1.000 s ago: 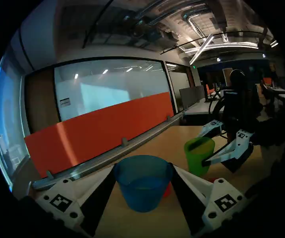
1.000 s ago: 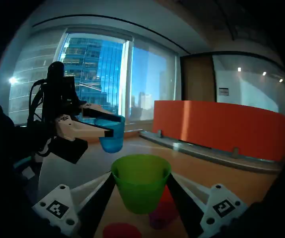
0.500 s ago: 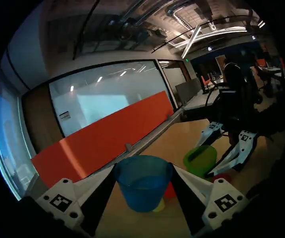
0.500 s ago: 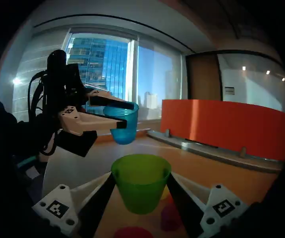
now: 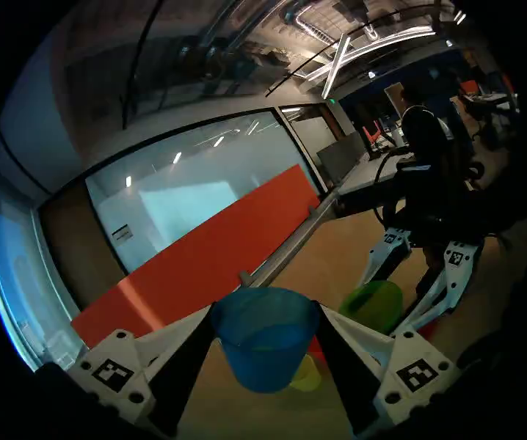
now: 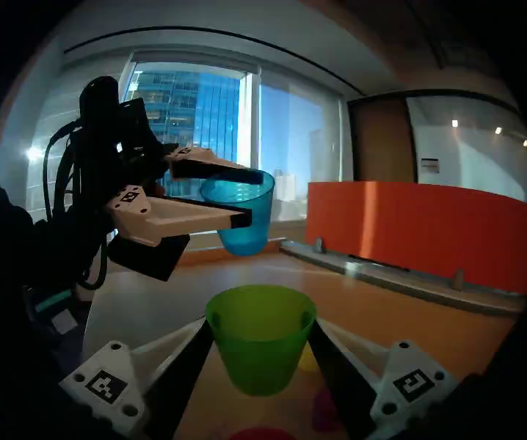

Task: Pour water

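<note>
The left tongs (image 5: 265,317) clamped a translucent blue plastic cup (image 5: 266,356) of water, upper centre-left in the right gripper view, above the green plastic cup (image 6: 261,348) pinched by the right tongs (image 6: 261,323), likely to pour.

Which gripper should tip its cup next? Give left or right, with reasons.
Left. The left gripper clamps the blue cup, which holds water and sits higher than the green cup. The right gripper holds that green cup upright, apparently empty, ready to receive.
</note>
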